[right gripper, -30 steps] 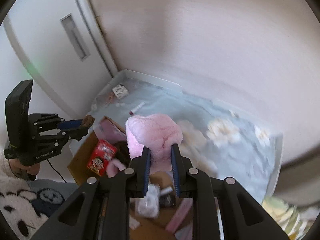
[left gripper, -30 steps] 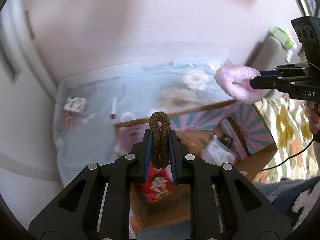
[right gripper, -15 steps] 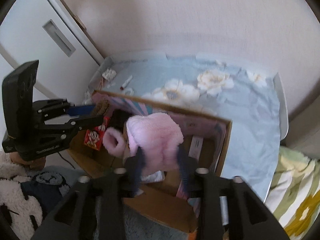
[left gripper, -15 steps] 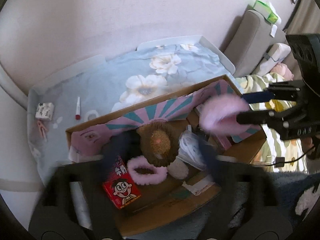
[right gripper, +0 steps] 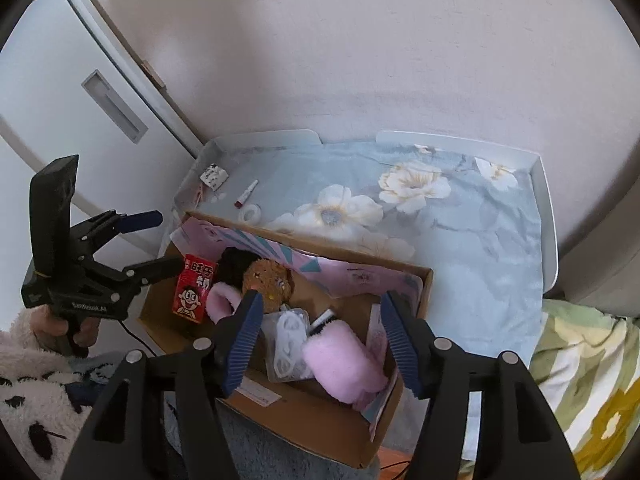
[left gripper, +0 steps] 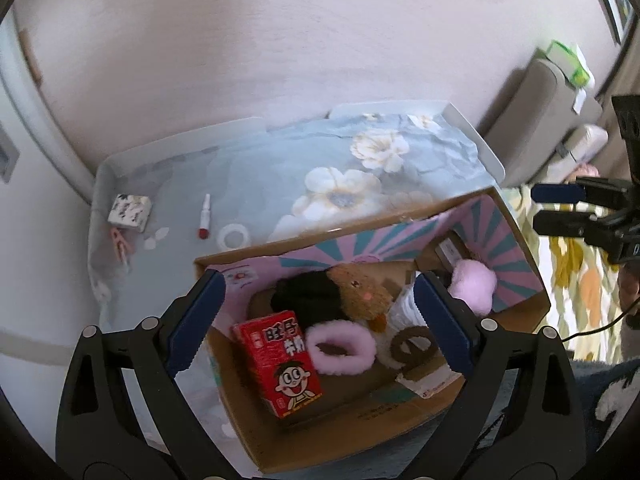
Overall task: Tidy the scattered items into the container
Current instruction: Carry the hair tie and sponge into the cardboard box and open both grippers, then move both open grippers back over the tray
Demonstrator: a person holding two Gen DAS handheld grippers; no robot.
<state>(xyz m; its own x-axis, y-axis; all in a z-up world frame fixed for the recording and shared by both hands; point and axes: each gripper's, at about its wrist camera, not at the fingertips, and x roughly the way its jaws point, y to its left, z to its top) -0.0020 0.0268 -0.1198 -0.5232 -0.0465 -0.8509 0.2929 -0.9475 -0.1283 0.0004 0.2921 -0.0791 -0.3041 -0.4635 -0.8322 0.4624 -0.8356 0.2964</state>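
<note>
Over the box: left gripper [left gripper: 318, 316] spread wide, holding nothing; right gripper [right gripper: 322, 338] jaws opening, nothing pressed between them.
Cardboard box [left gripper: 340, 446]: open-topped, pink and teal lining, landmark for all else.
Inside the box: brown scrunchie [left gripper: 412, 346] beside pink furry ring [left gripper: 340, 346]; red carton [left gripper: 278, 362] upright at its left; pink fluffy item [right gripper: 346, 358] lying loose at its right end.
Beyond the box: tape roll [left gripper: 234, 237], small tube [left gripper: 205, 220], patterned packet [left gripper: 130, 209] scattered on floral cloth [left gripper: 280, 176].
Far edge: white raised rim [left gripper: 472, 136] of the surface, against the wall.
</note>
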